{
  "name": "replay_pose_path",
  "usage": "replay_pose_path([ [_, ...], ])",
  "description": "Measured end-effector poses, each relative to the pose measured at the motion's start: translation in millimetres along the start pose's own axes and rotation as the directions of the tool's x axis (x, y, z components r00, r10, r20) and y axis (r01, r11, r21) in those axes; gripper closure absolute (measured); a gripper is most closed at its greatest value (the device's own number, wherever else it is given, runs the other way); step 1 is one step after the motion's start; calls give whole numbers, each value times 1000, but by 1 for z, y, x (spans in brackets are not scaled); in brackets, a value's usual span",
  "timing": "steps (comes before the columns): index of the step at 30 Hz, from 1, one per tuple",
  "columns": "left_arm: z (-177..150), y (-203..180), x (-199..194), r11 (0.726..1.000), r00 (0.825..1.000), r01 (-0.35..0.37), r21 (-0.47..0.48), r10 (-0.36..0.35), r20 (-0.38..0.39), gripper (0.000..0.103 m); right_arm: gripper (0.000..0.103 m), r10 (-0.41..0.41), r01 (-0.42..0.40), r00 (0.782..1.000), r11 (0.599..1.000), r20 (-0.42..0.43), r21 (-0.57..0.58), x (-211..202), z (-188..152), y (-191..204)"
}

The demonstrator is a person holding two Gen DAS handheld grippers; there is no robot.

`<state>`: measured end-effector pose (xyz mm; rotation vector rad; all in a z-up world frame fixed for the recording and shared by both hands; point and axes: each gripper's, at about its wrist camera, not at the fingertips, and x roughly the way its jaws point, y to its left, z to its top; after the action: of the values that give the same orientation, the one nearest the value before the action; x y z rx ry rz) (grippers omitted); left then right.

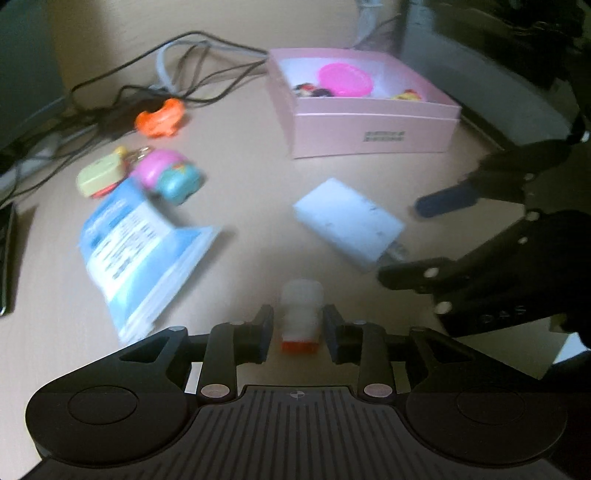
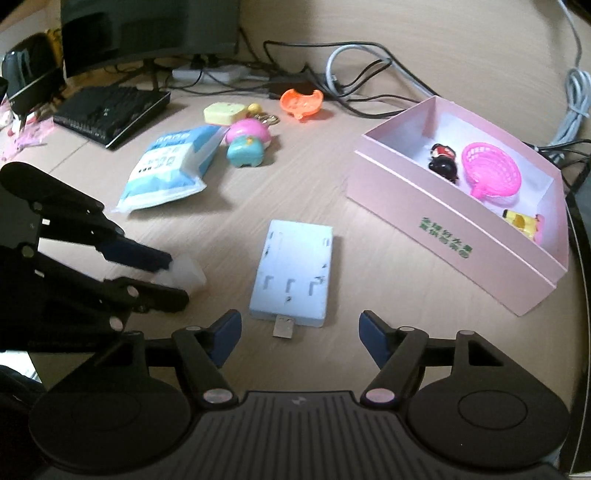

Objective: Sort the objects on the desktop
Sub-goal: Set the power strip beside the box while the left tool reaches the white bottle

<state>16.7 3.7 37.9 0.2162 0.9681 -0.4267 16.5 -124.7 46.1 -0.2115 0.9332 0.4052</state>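
Note:
My left gripper (image 1: 298, 325) is closed around a small white stick with a red base (image 1: 301, 314); it also shows in the right wrist view (image 2: 188, 273) between the left fingers. My right gripper (image 2: 300, 336) is open and empty, just behind a white USB hub (image 2: 293, 271), also seen in the left wrist view (image 1: 347, 223). A pink box (image 2: 454, 236) at the right holds a pink basket (image 2: 493, 173), a black figure (image 2: 443, 160) and a yellow toy (image 2: 524, 223).
A blue tissue pack (image 2: 171, 168), a pink and teal toy (image 2: 245, 146), a yellow keychain (image 2: 223, 112) and an orange piece (image 2: 301, 101) lie at the back. Cables (image 2: 369, 74), a black router (image 2: 110, 109) and a monitor (image 2: 147, 29) stand behind.

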Motion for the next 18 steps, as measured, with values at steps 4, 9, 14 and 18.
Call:
replay_pose_path([
  [4, -4, 14, -7, 999, 999, -42, -31, 43, 11, 56, 31, -10, 10, 1000, 1000, 4, -9, 2, 2, 6],
  [9, -9, 29, -13, 992, 995, -102, -69, 102, 2, 47, 30, -53, 53, 999, 998, 6, -27, 13, 8, 7],
  [14, -12, 38, -19, 989, 994, -105, -104, 106, 6, 44, 30, -179, 179, 984, 983, 1, -27, 18, 5, -9],
  [18, -12, 30, -22, 995, 999, -40, -95, 43, 24, 38, 30, -212, 212, 977, 976, -17, 46, 11, -1, -34],
])
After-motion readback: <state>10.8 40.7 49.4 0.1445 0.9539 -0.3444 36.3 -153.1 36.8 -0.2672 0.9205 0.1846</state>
